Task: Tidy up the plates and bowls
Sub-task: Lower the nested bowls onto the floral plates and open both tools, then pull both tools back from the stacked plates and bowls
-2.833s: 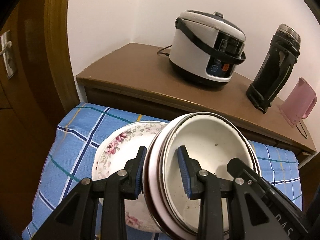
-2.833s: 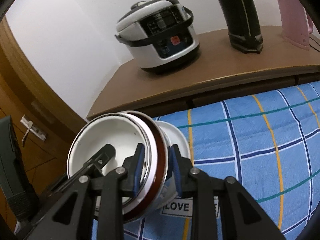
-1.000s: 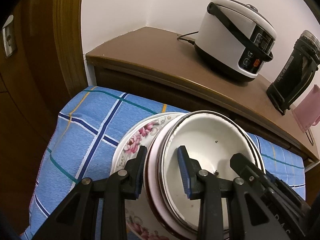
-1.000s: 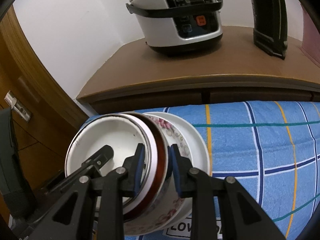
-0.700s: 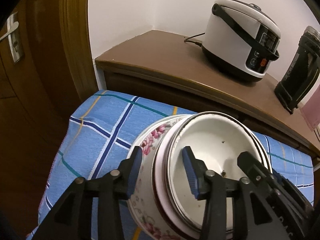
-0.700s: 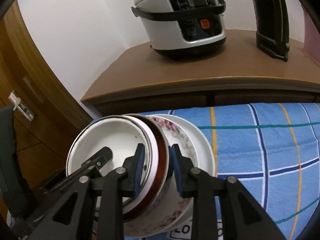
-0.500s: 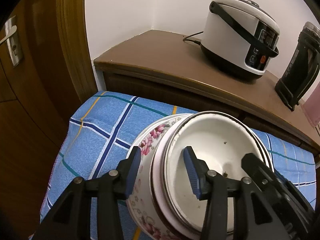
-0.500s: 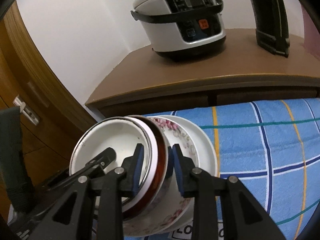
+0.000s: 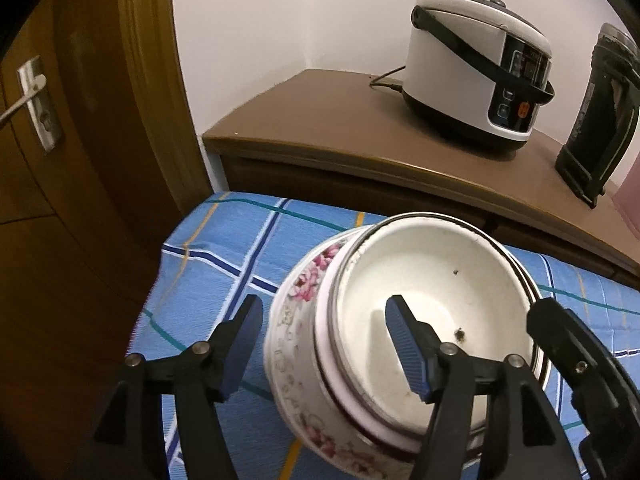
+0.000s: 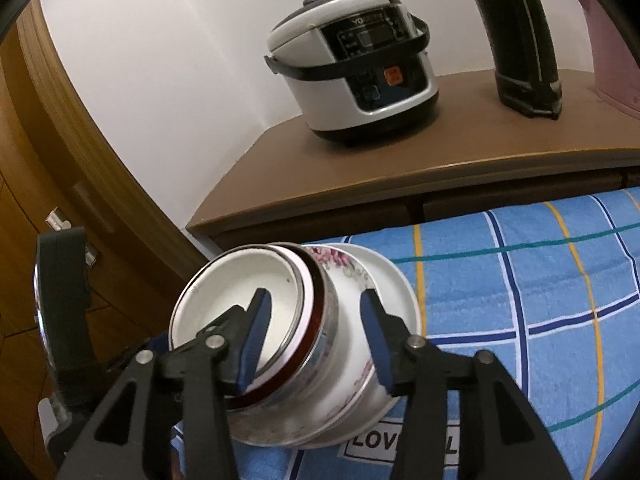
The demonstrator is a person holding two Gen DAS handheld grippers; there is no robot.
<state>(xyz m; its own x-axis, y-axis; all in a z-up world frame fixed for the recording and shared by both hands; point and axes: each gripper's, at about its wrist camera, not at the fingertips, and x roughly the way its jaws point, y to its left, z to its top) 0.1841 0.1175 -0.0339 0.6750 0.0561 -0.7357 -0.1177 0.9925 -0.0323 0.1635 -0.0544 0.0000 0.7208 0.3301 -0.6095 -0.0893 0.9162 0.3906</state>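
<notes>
Blue-padded left tongs (image 9: 324, 344) and right tongs (image 10: 316, 334) are both opening, each straddling a rim of the stack of bowls (image 9: 400, 320) with the pads now clear of it, so nothing is held. That stack, white bowl nested in a flowered one on a white plate (image 10: 394, 280), sits on the blue checked cloth (image 10: 540, 300). Stacking looks about done; what remains is likely drawing both tongs away.
</notes>
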